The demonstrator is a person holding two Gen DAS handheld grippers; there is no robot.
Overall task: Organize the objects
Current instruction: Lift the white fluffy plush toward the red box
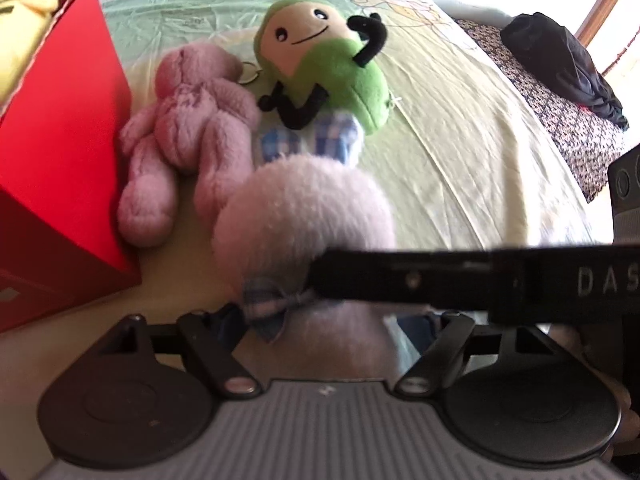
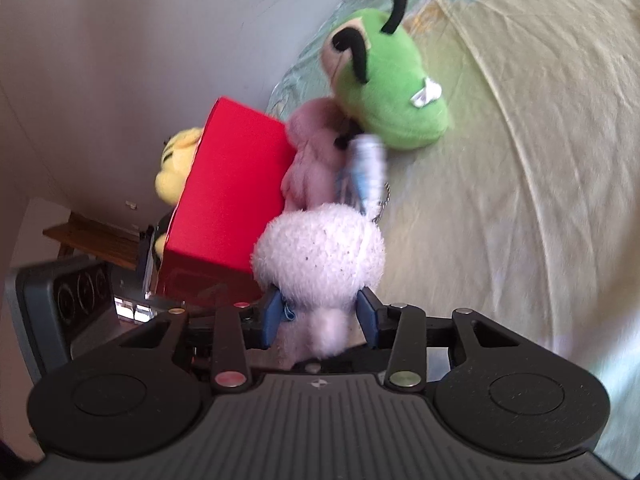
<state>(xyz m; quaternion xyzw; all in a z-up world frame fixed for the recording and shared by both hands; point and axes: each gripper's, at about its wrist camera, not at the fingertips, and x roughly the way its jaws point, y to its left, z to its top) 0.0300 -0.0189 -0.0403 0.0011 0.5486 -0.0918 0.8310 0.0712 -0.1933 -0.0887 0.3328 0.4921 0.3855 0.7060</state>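
Right gripper (image 2: 320, 312) is clamping the white plush (image 2: 320, 256) by its neck, above the bed (image 2: 520, 160), beside the red box (image 2: 232, 184). Left gripper (image 1: 320, 320): grip state cannot be told. Pink plush (image 1: 188, 136) and green plush (image 1: 332, 64) are lying on the bed, touching.

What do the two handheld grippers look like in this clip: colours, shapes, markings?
Both have a ribbed grey body flanked by two round black discs, with black linkage bars on silver pivots. The right gripper has blue fingers; a black bar in the left view reads "DAS".
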